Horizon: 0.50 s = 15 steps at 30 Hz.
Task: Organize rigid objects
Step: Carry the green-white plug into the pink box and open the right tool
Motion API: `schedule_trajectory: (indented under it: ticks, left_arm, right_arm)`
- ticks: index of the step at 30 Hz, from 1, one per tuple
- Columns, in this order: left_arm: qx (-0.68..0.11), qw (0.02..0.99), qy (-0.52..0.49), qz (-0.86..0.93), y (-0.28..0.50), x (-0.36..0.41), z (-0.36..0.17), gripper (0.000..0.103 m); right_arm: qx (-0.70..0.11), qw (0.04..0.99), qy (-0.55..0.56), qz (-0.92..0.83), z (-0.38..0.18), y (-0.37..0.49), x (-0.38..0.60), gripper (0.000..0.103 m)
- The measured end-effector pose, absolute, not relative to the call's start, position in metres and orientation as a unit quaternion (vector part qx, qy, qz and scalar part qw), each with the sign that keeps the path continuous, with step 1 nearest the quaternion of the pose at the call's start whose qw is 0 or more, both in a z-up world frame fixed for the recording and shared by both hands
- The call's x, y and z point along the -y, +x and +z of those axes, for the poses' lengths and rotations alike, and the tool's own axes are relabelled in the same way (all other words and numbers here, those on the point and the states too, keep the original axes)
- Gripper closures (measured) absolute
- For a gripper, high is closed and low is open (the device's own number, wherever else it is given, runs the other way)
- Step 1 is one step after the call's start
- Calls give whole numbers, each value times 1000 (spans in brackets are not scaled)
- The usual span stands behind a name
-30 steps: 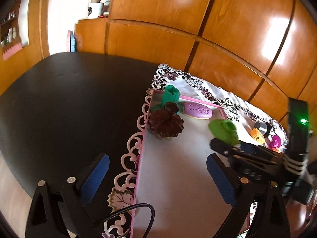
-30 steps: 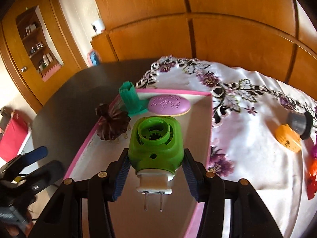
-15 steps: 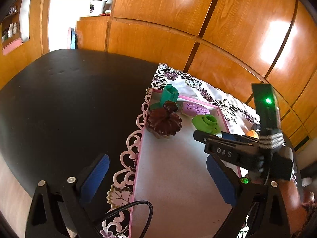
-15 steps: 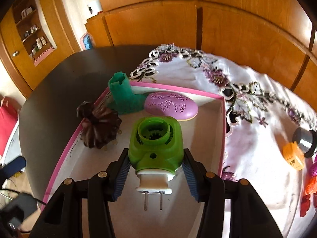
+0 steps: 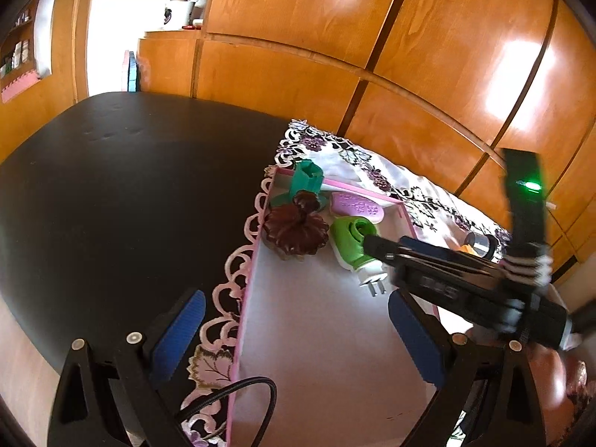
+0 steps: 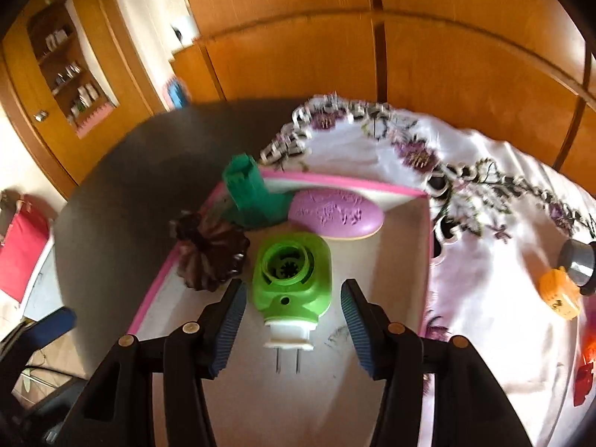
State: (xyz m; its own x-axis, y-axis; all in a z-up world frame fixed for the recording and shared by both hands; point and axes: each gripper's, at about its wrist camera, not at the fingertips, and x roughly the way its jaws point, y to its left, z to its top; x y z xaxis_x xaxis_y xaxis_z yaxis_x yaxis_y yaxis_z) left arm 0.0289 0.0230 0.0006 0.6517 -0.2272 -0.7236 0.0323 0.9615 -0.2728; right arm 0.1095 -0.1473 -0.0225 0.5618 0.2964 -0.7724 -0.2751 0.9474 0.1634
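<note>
Green plug-in point(image 6: 291, 279) lies in pink tray point(image 6: 424, 260) btwn right gripper point(image 6: 292, 329) pads, jaws parted, not gripping. Left gripper point(image 5: 298, 339) wide, empty. Risk: pad clips plug-in when retracting, knocking it into brown flower point(image 6: 212, 257).

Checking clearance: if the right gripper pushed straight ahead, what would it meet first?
Probably the green plastic plug-in device, lying in the pink-rimmed tray between the open right gripper pads, touching neither.

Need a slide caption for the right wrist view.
Right gripper open around the green plug-in device resting in the pink-rimmed tray.
</note>
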Motion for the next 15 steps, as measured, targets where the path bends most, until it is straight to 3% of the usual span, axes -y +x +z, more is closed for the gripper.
schedule_trajectory:
  ticks: [15]
  left_arm:
    - [-409, 903, -88, -100, 20, 10, 9, 4]
  right_arm:
    - [-425, 900, 44, 90, -24, 53, 213, 50]
